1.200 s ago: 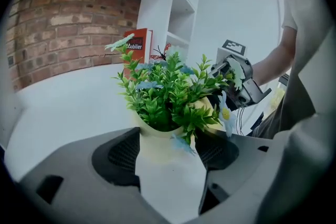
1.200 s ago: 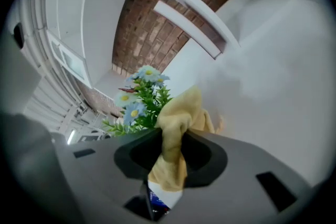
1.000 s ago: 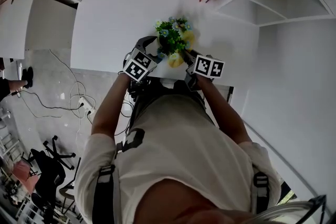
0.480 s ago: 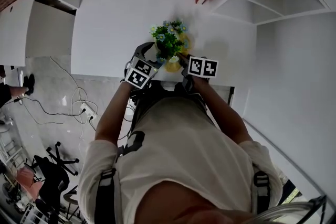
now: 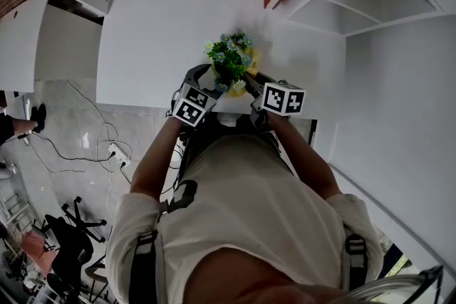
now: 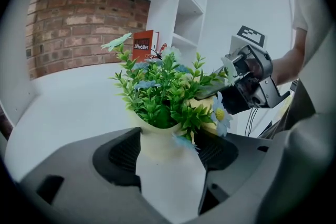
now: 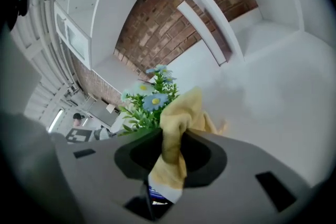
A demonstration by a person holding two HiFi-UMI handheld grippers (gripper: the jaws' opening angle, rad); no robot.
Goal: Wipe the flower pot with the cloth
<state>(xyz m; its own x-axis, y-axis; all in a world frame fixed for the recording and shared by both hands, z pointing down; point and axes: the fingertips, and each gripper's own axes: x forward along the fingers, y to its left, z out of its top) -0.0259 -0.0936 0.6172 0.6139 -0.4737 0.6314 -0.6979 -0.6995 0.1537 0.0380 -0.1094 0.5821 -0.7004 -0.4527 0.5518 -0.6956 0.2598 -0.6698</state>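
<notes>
Table (image 5: 164,25), left gripper (image 6: 168,152) clamping pot (image 6: 165,181); right gripper (image 7: 172,157), tilted down, pinching cloth (image 7: 179,113)

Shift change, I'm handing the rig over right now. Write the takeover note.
Left gripper: shut on the flower pot, holding it near the white table's front edge.
Right gripper: shut on the yellow cloth, up beside the plant on the pot's right.
Done: both things gripped; how much is wiped cannot be told.
Left: rub the cloth over the pot's wall, probably all round.
</notes>
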